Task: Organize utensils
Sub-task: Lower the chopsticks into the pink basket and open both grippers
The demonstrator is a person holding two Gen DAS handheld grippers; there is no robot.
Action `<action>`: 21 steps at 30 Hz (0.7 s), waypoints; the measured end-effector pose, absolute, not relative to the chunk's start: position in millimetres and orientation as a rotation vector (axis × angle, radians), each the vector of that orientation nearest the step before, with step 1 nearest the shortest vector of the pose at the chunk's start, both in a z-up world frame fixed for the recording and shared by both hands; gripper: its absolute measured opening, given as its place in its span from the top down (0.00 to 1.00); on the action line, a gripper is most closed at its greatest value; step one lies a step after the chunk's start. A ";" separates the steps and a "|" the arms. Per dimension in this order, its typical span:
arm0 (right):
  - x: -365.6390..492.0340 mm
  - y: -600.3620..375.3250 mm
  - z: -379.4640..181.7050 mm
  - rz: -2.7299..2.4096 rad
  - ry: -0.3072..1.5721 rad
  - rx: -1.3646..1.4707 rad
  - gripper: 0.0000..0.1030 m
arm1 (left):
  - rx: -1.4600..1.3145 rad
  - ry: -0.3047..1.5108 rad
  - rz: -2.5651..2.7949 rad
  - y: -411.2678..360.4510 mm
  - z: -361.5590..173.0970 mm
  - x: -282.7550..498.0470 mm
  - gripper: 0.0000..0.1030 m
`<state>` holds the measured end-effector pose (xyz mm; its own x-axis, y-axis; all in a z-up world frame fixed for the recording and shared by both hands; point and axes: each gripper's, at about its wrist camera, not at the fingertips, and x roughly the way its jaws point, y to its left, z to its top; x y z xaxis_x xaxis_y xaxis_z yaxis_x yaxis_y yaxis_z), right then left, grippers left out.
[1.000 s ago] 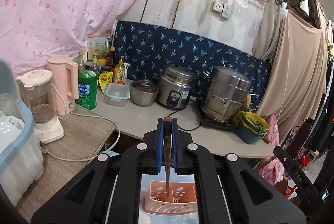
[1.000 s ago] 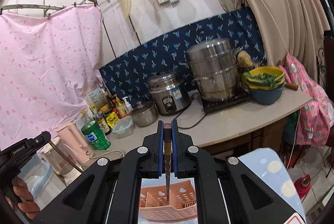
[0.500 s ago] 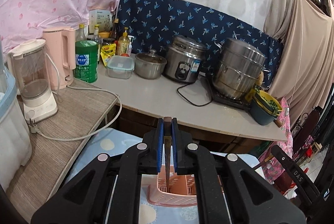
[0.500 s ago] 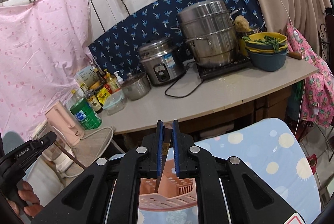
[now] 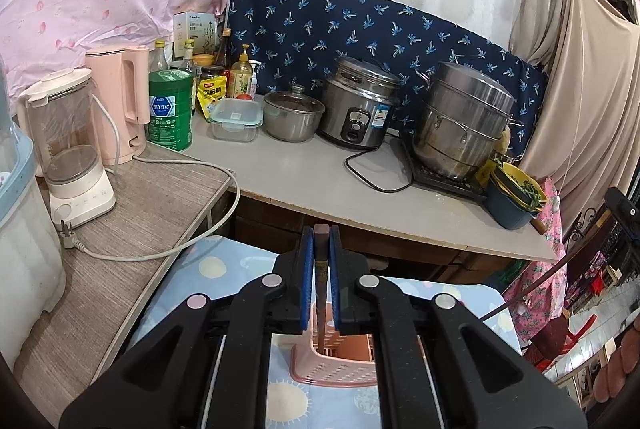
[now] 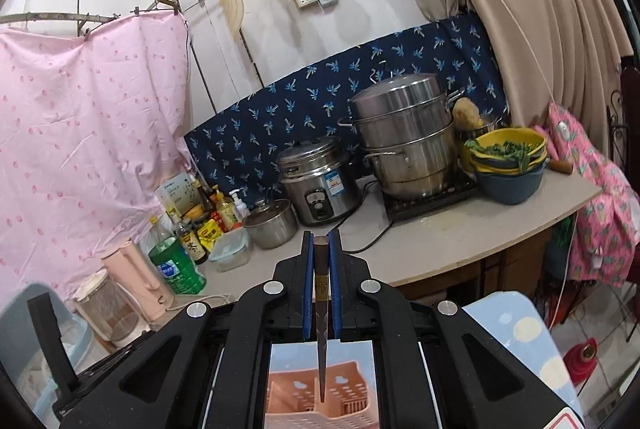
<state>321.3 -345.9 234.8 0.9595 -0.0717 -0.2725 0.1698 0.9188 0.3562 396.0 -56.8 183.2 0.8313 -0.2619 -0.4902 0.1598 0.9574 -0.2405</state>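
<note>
A pink slotted utensil basket (image 5: pixel 334 369) stands on a table with a blue printed cloth (image 5: pixel 216 265). My left gripper (image 5: pixel 321 243) is shut on a dark brown chopstick (image 5: pixel 320 293), which hangs upright with its tip down inside the basket. In the right wrist view, my right gripper (image 6: pixel 321 247) is shut on a second dark chopstick (image 6: pixel 321 309) with a gold band. Its point hangs just above the basket (image 6: pixel 320 403). Both baskets views are partly hidden by the gripper bodies.
Behind the table runs a grey counter (image 5: pixel 320 181) with a rice cooker (image 5: pixel 360 105), a steamer pot (image 5: pixel 464 125), a small lidded pot (image 5: pixel 292 113), bottles and a green canister (image 5: pixel 170 113). A blender (image 5: pixel 68 149) and pink kettle (image 5: pixel 120 101) stand left. A person's fingers (image 5: pixel 618 369) show at right.
My left gripper sank toward the table, bringing its chopstick down into the basket. My right gripper dipped toward the basket half a second ago and has risen back, its chopstick hanging straight again.
</note>
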 end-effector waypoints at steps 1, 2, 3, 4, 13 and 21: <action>321.4 -348.0 234.4 -0.126 0.258 0.396 0.93 | -0.192 0.546 -0.225 -56.8 183.1 395.4 0.93; 321.9 -350.4 233.8 -0.124 0.262 0.405 0.93 | -0.190 0.546 -0.225 -57.0 182.9 395.4 0.93; 324.5 -350.8 230.7 -0.121 0.274 0.409 0.93 | -0.192 0.546 -0.225 -57.0 182.8 395.4 0.93; 327.2 -350.3 226.9 -0.123 0.287 0.407 0.93 | -0.193 0.547 -0.225 -57.0 182.6 395.4 0.93; 350.5 -343.8 178.3 -0.124 0.400 0.386 0.93 | -0.181 0.570 -0.229 -60.1 172.0 397.7 0.93; 346.4 -343.9 165.4 -0.136 0.424 0.403 0.81 | -0.179 0.596 -0.226 -59.4 168.4 396.5 0.79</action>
<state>346.4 -343.9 165.4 0.9038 -0.0454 -0.4255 0.2110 0.9124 0.3508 396.5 -59.4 168.4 0.8043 -0.2611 -0.5338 0.1583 0.9600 -0.2310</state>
